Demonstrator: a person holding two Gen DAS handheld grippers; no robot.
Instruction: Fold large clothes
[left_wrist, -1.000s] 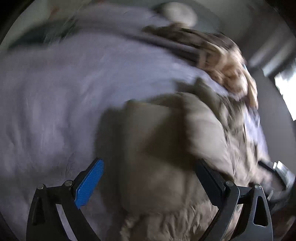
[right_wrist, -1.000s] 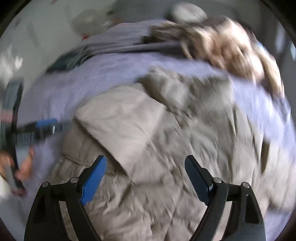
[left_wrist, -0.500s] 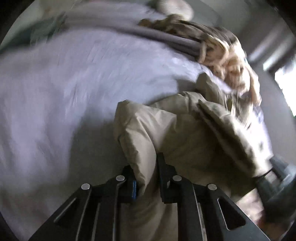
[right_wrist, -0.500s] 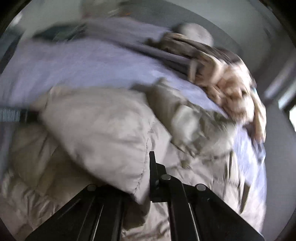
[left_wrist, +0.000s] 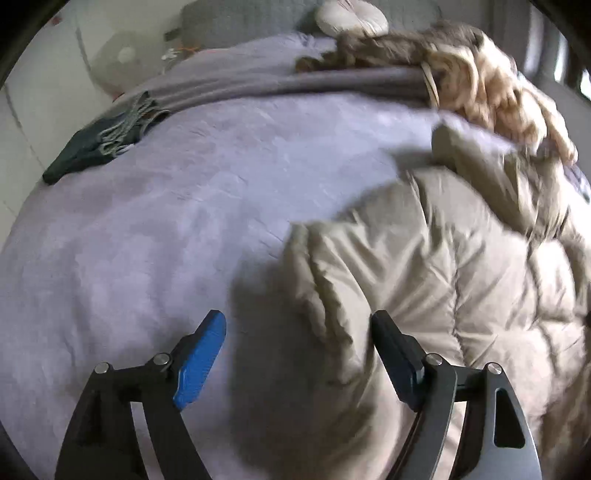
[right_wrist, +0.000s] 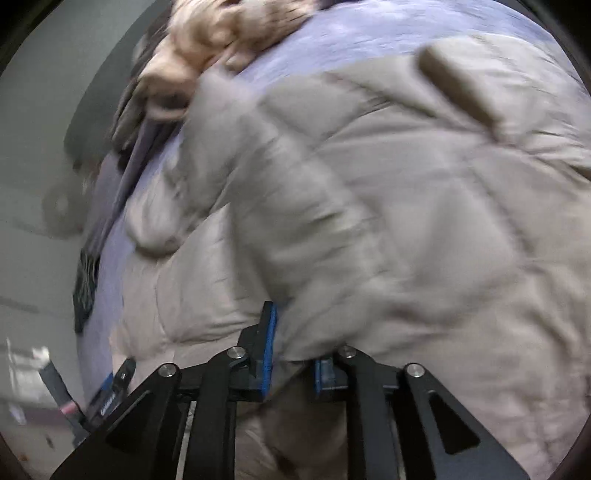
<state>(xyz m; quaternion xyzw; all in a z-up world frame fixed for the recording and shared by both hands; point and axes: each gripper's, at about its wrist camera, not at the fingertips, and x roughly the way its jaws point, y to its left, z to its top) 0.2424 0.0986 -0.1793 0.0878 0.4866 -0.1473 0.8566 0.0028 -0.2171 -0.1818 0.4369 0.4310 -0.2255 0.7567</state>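
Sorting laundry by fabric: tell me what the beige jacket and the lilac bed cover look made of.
Jacket: likely a thin synthetic shell over padding; quilted stitch lines, puffy panels, slight sheen. Bed cover: soft matte plush or fleece, it seems; faintly mottled, no shine. Blur leaves both uncertain.

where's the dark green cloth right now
In the left wrist view the dark green cloth lies at the upper left, on the far edge of the lilac bedspread, well away from the beige puffer jacket.

left tool (left_wrist: 297, 354) agape, right tool (right_wrist: 295, 354) narrow
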